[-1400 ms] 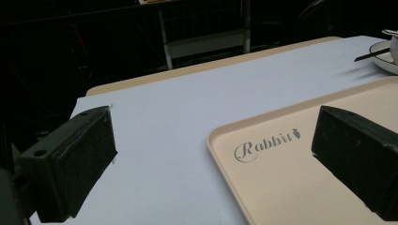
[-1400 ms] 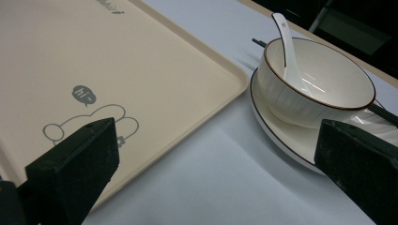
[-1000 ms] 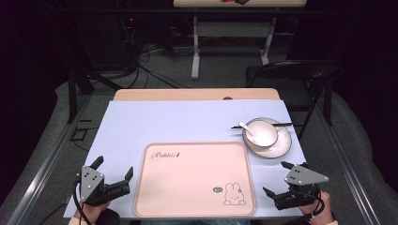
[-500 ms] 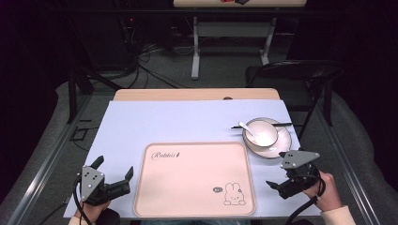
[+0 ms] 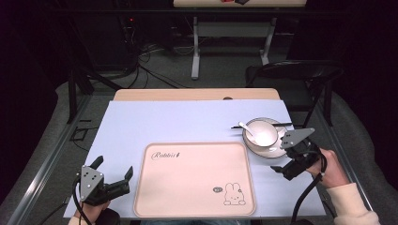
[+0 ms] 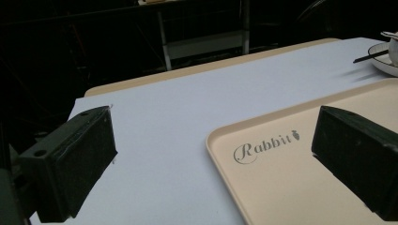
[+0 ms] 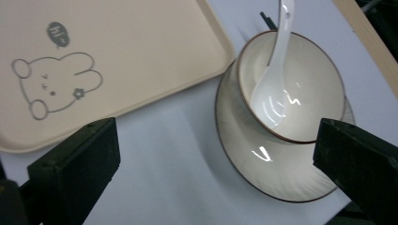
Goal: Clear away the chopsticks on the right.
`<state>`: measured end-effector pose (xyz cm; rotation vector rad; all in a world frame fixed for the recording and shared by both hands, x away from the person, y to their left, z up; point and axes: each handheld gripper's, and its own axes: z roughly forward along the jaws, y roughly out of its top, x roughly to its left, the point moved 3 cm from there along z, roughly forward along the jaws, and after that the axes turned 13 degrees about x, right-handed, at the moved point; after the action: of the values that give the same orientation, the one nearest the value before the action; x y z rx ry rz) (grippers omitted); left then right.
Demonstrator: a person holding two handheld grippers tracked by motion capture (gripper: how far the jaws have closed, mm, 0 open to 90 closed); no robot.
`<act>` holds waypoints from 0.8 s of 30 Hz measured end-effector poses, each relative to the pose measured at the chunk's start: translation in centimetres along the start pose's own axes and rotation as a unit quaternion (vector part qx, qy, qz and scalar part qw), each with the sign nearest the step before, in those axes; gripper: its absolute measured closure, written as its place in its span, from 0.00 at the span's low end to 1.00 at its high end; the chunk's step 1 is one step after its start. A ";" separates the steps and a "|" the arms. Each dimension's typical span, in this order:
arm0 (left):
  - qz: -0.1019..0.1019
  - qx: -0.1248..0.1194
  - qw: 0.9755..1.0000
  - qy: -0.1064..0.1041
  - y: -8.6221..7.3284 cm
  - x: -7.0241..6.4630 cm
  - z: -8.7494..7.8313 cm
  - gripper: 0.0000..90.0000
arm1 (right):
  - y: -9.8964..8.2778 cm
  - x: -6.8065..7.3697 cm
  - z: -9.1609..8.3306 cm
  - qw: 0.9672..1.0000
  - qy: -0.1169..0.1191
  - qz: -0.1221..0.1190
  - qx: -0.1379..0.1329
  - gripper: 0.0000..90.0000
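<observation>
A pale pink tray [image 5: 195,178] printed with "Rabbit" and a bunny lies at the table's front middle. To its right, a white bowl [image 5: 262,132] with a white spoon [image 5: 245,126] stands on a saucer [image 5: 272,150]; black chopsticks [image 5: 237,126] rest across it. My right gripper [image 5: 287,158] hovers open just in front of the saucer, holding nothing. In the right gripper view the bowl [image 7: 305,93], spoon [image 7: 277,61] and saucer [image 7: 263,164] lie ahead of the right gripper [image 7: 211,164], beside the tray [image 7: 117,56]. My left gripper [image 5: 114,168] sits open by the tray's left edge; the left gripper [image 6: 211,159] straddles the tray's corner [image 6: 281,187].
A pale blue sheet [image 5: 187,122] covers the wooden table. A black chair [image 5: 291,75] stands behind the back right corner, and another table's legs [image 5: 195,51] with cables are farther back. The sheet between tray and far edge is bare.
My right gripper has moved up the table's right side, from the front edge to just beside the saucer. The left gripper has stayed where it was.
</observation>
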<state>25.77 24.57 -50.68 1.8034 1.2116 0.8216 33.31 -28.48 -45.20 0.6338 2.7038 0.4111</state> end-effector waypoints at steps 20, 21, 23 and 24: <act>0.000 0.000 1.000 0.000 0.0 0.0 0.1 0.00 | 1.1 -9.4 2.2 0.993 0.053 -0.046 0.098 0.00; -0.001 0.000 1.000 0.000 0.0 0.0 0.1 0.00 | 1.1 -9.8 2.4 0.991 0.054 -0.052 0.108 0.00; -0.001 0.000 1.000 0.000 0.0 0.0 0.1 0.00 | 1.0 -10.3 3.0 0.990 0.054 -0.067 0.112 0.00; -0.001 0.000 1.000 0.000 0.0 0.0 0.1 0.00 | 1.0 -10.5 3.2 0.989 0.049 -0.075 0.120 0.00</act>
<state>25.83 24.54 -50.70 1.8020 1.2131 0.8203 43.81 -31.93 -45.13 0.4775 2.8974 0.0801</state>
